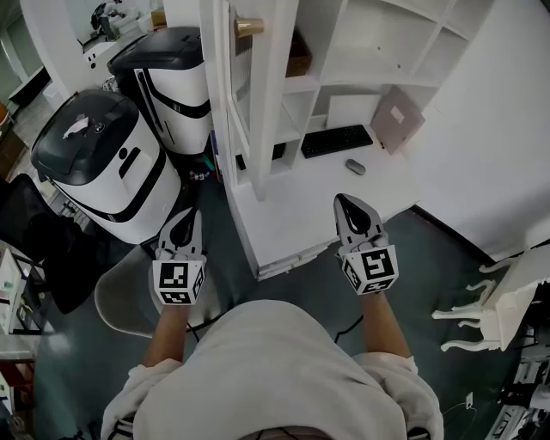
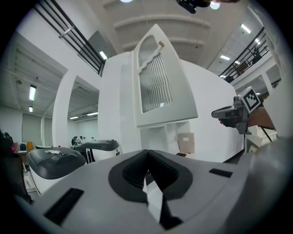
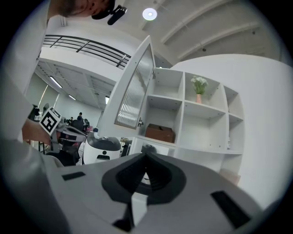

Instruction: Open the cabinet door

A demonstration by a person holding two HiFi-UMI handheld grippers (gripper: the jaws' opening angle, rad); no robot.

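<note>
1. Status: the cabinet door (image 1: 258, 112) already stands swung out from the white shelving, edge-on to the head view and roughly square to the cabinet front; the task reads as essentially complete, and the step in hand is judged to be a clean stand-off.
2. Left claw (image 1: 183, 225): clenched on nothing, pads meeting at the tip; it sits low and well apart from the door, on the door's outer side.
3. Right claw (image 1: 351, 206): clenched on nothing; it hovers over the front edge of the white surface (image 1: 292, 219), facing the open shelves, clear of the door.
4. Procedure: hold both claws back from the door's free edge; a nudge there would likely swing the panel on its hinges.
5. If a wider opening is wanted: release 1 claw, close it on the brass knob (image 1: 249, 27), then pull along the hinge arc, not straight back; a straight pull would likely load the hinges or slip off the knob.
6. Clearance check: 2 white-and-black machines (image 1: 94, 163) stand near the door's outer side; they may limit further swing.
7. Door appearance: a tall, narrow white frame; the upper panel is ribbed translucent glass under an arched top, as both claw views show; the brass knob sits near the free edge.
8. Interior now exposed: white compartments; a brown box (image 3: 160, 133); a small vase of flowers (image 3: 198, 87); a black keyboard (image 1: 336, 140) on the surface below.
</note>
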